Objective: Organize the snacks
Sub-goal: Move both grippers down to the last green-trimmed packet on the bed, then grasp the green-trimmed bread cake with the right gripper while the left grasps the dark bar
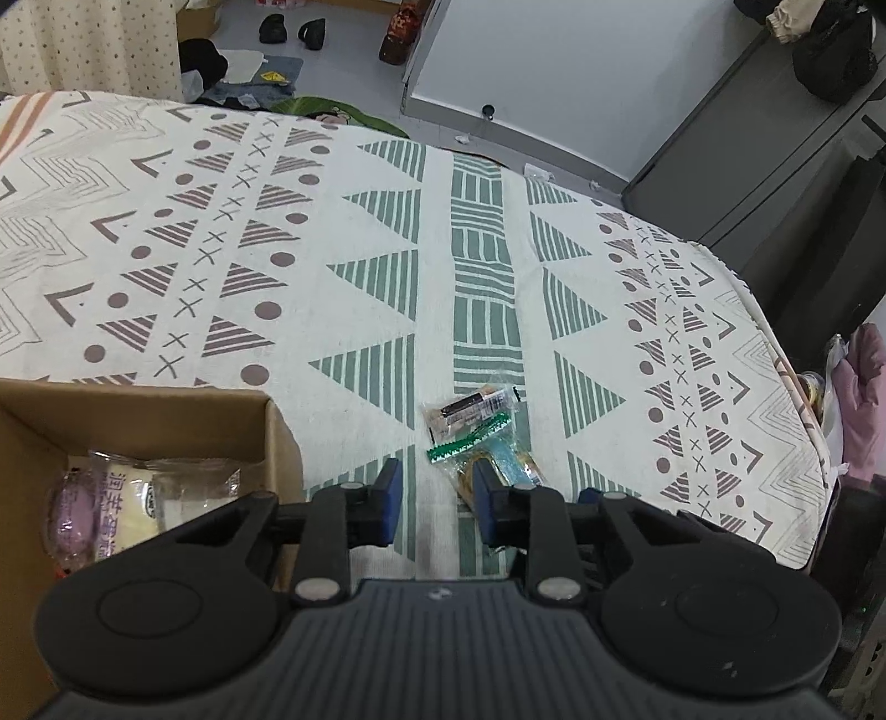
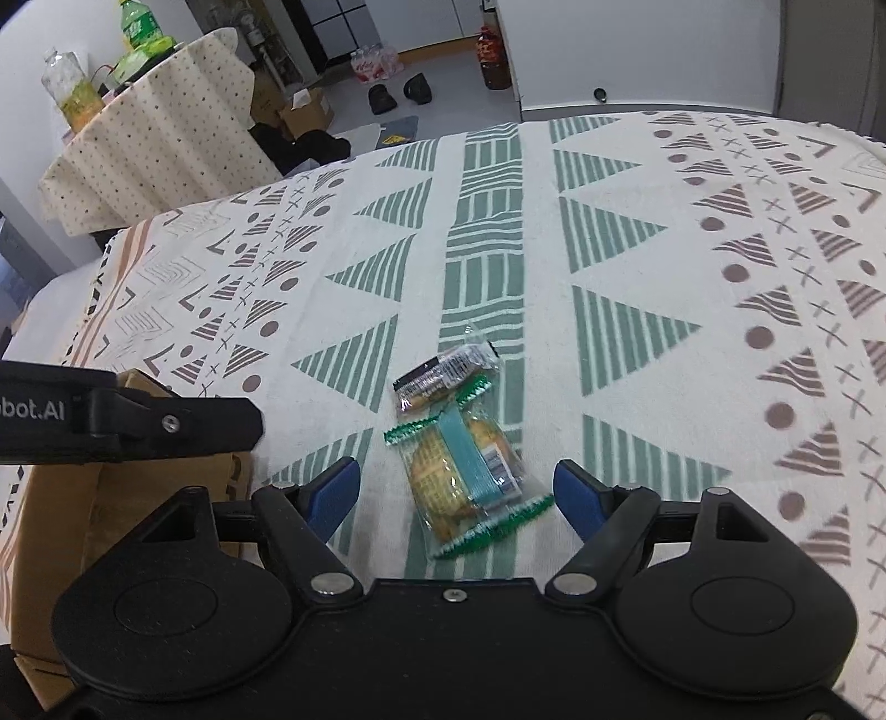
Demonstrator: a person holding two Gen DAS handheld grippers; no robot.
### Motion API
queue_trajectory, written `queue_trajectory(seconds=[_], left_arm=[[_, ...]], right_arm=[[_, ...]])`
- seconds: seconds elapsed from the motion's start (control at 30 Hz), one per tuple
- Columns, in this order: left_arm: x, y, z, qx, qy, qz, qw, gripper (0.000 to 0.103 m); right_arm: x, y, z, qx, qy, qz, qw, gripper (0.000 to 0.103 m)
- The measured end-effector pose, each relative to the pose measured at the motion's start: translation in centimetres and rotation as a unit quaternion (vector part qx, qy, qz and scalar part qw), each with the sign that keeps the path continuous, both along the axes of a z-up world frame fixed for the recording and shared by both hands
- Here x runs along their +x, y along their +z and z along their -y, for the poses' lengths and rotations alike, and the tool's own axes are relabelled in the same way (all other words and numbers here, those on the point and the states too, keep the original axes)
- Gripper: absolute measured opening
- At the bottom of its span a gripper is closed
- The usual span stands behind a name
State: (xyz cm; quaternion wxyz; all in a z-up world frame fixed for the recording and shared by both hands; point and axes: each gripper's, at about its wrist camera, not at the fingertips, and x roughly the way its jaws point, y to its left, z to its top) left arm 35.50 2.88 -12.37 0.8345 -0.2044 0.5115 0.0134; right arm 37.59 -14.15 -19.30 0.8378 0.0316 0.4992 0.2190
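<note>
Two snack packets lie together on the patterned tablecloth (image 2: 609, 249): a green-edged biscuit packet (image 2: 465, 482) and a smaller black-labelled packet (image 2: 446, 371) just beyond it. My right gripper (image 2: 457, 490) is open, its blue pads on either side of the biscuit packet, not touching it. In the left wrist view the same biscuit packet (image 1: 487, 454) and black-labelled packet (image 1: 470, 410) sit ahead and right of my left gripper (image 1: 437, 495), which is open and empty. A cardboard box (image 1: 277, 437) at the left holds a wrapped white and purple snack (image 1: 127, 498).
The left gripper's black body (image 2: 127, 421) shows above the cardboard box (image 2: 111, 509) in the right wrist view. Beyond the table are a dotted-cloth side table (image 2: 149, 138) with bottles, shoes (image 1: 293, 30) on the floor and a grey cabinet (image 1: 775, 155). The tablecloth's right edge (image 1: 775, 343) drops off.
</note>
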Motion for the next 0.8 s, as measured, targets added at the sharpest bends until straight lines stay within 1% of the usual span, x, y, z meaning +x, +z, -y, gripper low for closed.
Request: queue_trajectory(seconds=[0.07, 0.1, 0.13, 0.17, 0.23, 0.33, 0.37, 0.43, 0.47, 0.53, 0.7, 0.8], left_arm=[[0.4, -0.4, -0.1, -0.003, -0.001, -0.002, 1.0, 0.026], [0.6, -0.6, -0.1, -0.001, -0.001, -0.002, 1.0, 0.026], [0.8, -0.7, -0.1, 0.001, -0.002, -0.001, 1.0, 0.026], [1.0, -0.7, -0.1, 0.004, -0.003, 0.0, 1.0, 0.026], [1.5, -0.8, 0.0, 0.005, -0.005, -0.001, 1.0, 0.027], [2.1, -0.7, 0.1, 0.01, -0.011, 0.005, 0.9999, 0.027], [2.3, -0.7, 0.1, 0.007, -0.014, 0.005, 0.9999, 0.027], [2.5, -0.6, 0.3, 0.0, -0.017, 0.005, 0.9998, 0.027], [2.6, -0.5, 0.5, 0.001, -0.018, 0.007, 0.9998, 0.029], [2.7, -0.5, 0.9, 0.002, -0.022, 0.01, 0.9997, 0.029], [3.4, -1.0, 2.1, 0.003, -0.035, 0.006, 0.9994, 0.03], [3.9, -1.4, 2.8, 0.012, -0.044, 0.001, 0.999, 0.031]], right_arm=[[0.4, -0.6, -0.5, -0.008, 0.003, -0.007, 1.0, 0.07], [0.5, -0.9, -0.7, -0.013, 0.003, -0.01, 1.0, 0.065], [0.6, -1.4, -0.8, -0.019, 0.004, -0.015, 1.0, 0.052], [0.7, -1.9, -0.9, -0.026, 0.005, -0.027, 0.999, 0.046], [0.7, -2.1, -0.5, -0.019, -0.002, -0.029, 0.999, 0.043], [0.5, -1.7, 0.0, -0.018, -0.005, -0.028, 0.999, 0.028], [0.5, -1.6, 0.3, -0.016, -0.009, -0.029, 0.999, 0.027], [0.4, -1.4, 1.0, -0.012, -0.017, -0.032, 0.999, 0.017], [0.3, -1.2, 1.3, -0.013, -0.019, -0.031, 0.999, 0.014], [0.3, -1.0, 1.7, -0.017, -0.023, -0.03, 0.999, 0.0], [0.2, -1.0, 3.1, -0.023, -0.036, -0.036, 0.998, 0.0], [-0.1, -0.8, 3.7, -0.013, -0.048, -0.036, 0.998, 0.002]])
